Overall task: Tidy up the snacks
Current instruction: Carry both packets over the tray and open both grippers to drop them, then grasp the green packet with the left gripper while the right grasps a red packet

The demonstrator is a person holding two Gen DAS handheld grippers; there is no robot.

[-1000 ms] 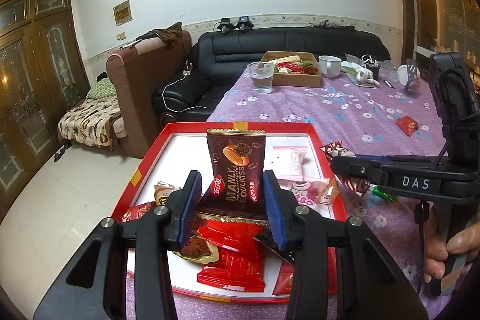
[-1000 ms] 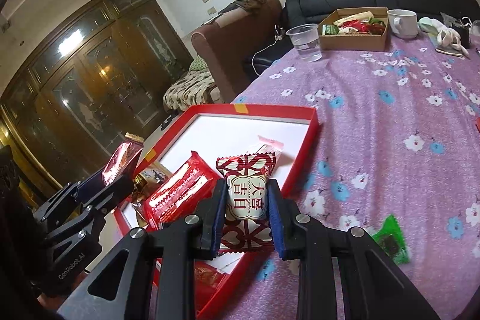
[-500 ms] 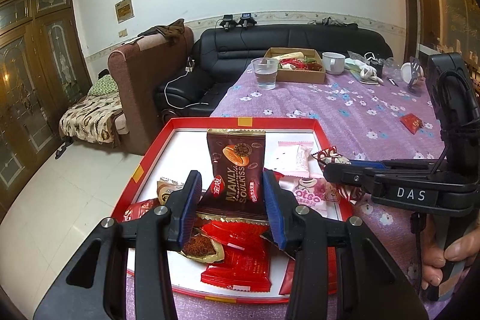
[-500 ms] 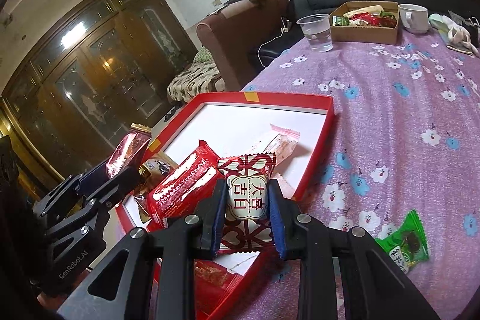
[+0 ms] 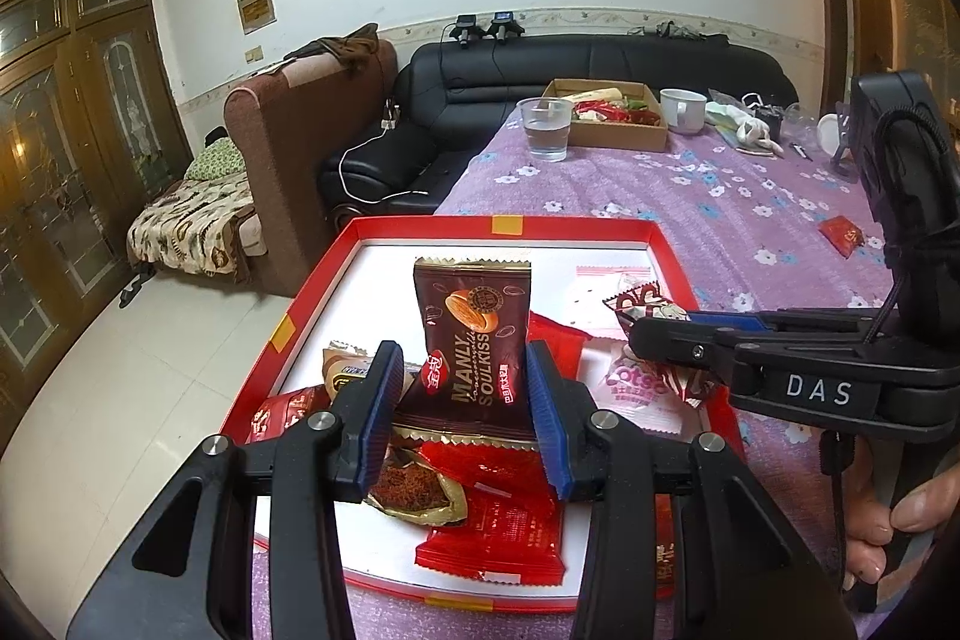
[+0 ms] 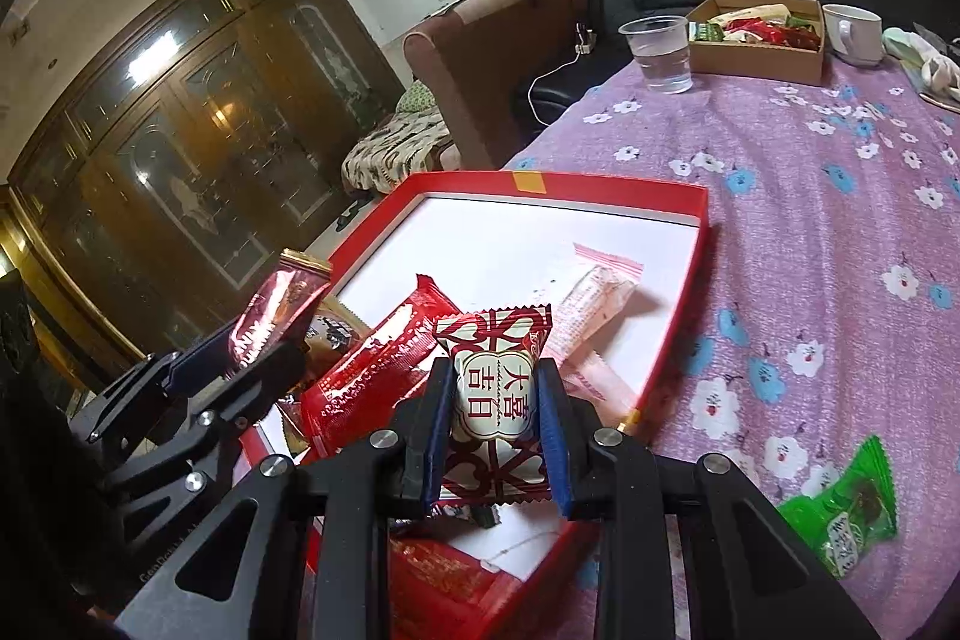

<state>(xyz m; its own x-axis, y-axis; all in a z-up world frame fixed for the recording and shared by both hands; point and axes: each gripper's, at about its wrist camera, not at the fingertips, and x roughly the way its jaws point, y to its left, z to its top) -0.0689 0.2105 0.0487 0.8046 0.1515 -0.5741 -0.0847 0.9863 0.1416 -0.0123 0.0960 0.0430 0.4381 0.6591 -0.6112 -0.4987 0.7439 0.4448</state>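
My left gripper is shut on a brown Manly Soulkiss packet, held upright above the red tray. My right gripper is shut on a red-and-white candy packet, held over the tray's right side. In the left wrist view the right gripper reaches in from the right with that candy. The tray holds several red packets, a pink packet and a gold packet. The left gripper with its brown packet shows at left in the right wrist view.
A purple flowered tablecloth covers the table. On it lie a green packet and a small red packet. At the far end stand a plastic cup, a cardboard snack box and a white mug. A sofa stands behind.
Both grippers have moved over the tray with their packets still held. The right gripper has moved left, further in over the tray's right side.
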